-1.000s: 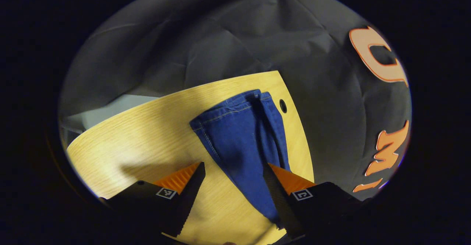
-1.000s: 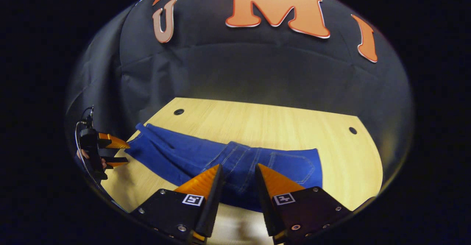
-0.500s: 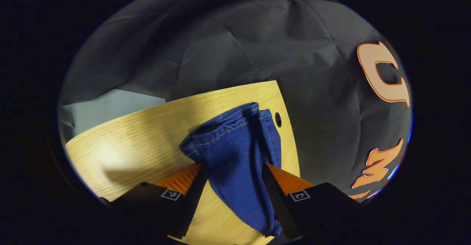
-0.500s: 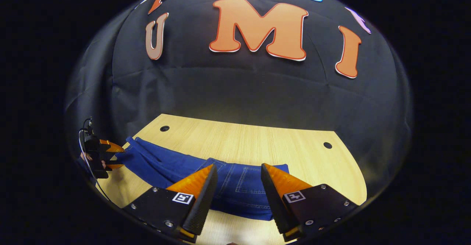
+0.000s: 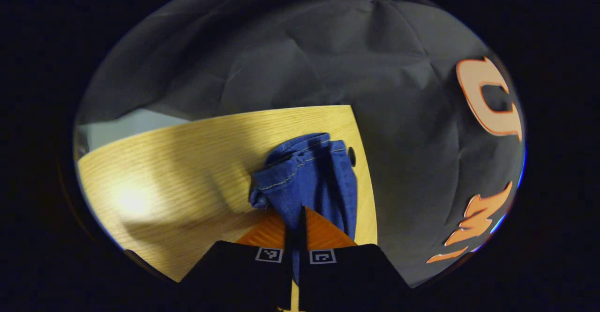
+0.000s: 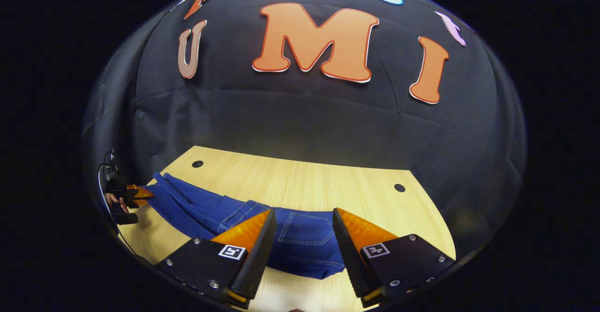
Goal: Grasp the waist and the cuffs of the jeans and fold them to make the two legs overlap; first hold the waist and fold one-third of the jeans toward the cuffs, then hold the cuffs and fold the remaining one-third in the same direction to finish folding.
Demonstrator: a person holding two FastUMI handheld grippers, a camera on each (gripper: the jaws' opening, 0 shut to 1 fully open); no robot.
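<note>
In the left gripper view, the left gripper (image 5: 296, 218) has its fingers drawn together on the cuffs (image 5: 300, 162) of the jeans (image 5: 311, 181), the denim pinched between both fingers and bunching up just ahead of the tips. The stitched hems crumple into folds there, and the legs run forward from the fingers toward the far corner of the table (image 5: 187, 162), next to a small round hole (image 5: 351, 156) in the wood. A shadow lies on the table to the left of the fingers.

In the right gripper view, the right gripper (image 6: 302, 237) stands wide, its fingers apart and nothing between them touching either one. It hangs above the waist end (image 6: 304, 241) of the jeans (image 6: 201, 206), whose back pocket shows in the gap between the fingers. From there the legs stretch away to the left across the table (image 6: 328, 185), where the other gripper (image 6: 133, 194) grips the cuff end, a hand (image 6: 115, 202) behind it. Two holes sit in the table's far corners, well apart from the denim.
</note>
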